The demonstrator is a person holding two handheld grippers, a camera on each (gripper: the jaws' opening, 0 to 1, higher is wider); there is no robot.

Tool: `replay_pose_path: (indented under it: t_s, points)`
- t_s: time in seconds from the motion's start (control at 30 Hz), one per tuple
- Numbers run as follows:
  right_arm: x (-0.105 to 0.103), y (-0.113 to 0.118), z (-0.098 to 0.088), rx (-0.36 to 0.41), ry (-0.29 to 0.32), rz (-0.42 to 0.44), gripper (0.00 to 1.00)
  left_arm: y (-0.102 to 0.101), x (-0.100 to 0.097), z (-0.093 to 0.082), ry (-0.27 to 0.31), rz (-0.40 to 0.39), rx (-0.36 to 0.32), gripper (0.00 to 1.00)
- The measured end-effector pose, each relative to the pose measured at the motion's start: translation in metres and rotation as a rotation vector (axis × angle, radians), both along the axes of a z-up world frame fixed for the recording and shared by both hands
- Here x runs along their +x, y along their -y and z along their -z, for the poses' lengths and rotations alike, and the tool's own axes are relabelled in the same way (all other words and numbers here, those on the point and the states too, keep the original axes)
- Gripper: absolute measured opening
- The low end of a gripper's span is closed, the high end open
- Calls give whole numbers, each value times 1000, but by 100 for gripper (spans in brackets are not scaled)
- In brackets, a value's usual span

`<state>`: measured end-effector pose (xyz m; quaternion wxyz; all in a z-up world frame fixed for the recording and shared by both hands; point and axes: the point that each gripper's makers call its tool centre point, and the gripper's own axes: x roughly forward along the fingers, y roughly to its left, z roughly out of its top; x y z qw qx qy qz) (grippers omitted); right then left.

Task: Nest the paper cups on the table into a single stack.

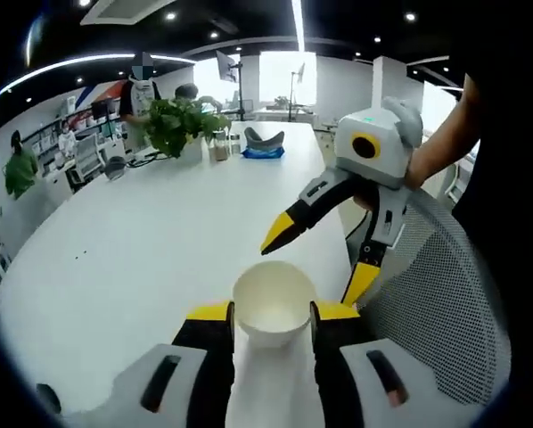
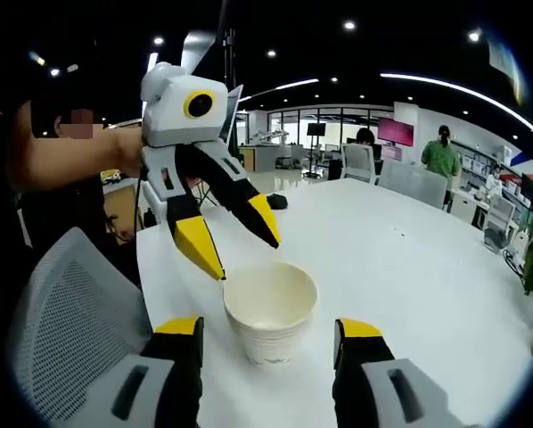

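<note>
A white paper cup (image 1: 273, 305) stands upright on the white table (image 1: 142, 250), close to its near edge. In the left gripper view my left gripper (image 1: 274, 314) is open, its yellow tips close on either side of the cup. In the right gripper view my right gripper (image 2: 271, 332) is open wider, with clear gaps around the same cup (image 2: 270, 312). The two grippers face each other across the cup. The left gripper (image 2: 240, 245) shows with jaws apart, its lower tip by the cup's far rim. The right gripper (image 1: 320, 259) hangs open just beyond the cup.
A grey mesh chair (image 1: 445, 303) stands at the table's edge beside the cup, also seen as the chair (image 2: 70, 312). A potted plant (image 1: 182, 125) and a blue item (image 1: 263, 152) sit at the table's far end. People (image 2: 442, 156) stand beyond.
</note>
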<state>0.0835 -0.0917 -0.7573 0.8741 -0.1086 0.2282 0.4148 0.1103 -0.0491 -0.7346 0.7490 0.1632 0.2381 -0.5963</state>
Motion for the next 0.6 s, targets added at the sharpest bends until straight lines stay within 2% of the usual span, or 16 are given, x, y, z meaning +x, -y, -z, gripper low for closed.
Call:
replay_pose_path:
  t_s: [0.23,0.33,0.6]
  points:
    - [6,-3,0,4,3,-5,57,-11,-1,16,-17,-85,-16,44]
    - [7,-5,-1,7,3,-8,56,-12,-3,23,-27,-98,-18,44]
    - [12,-11,-2,25,-3,-7,54,3,-9,40,-30,-96,-42,46]
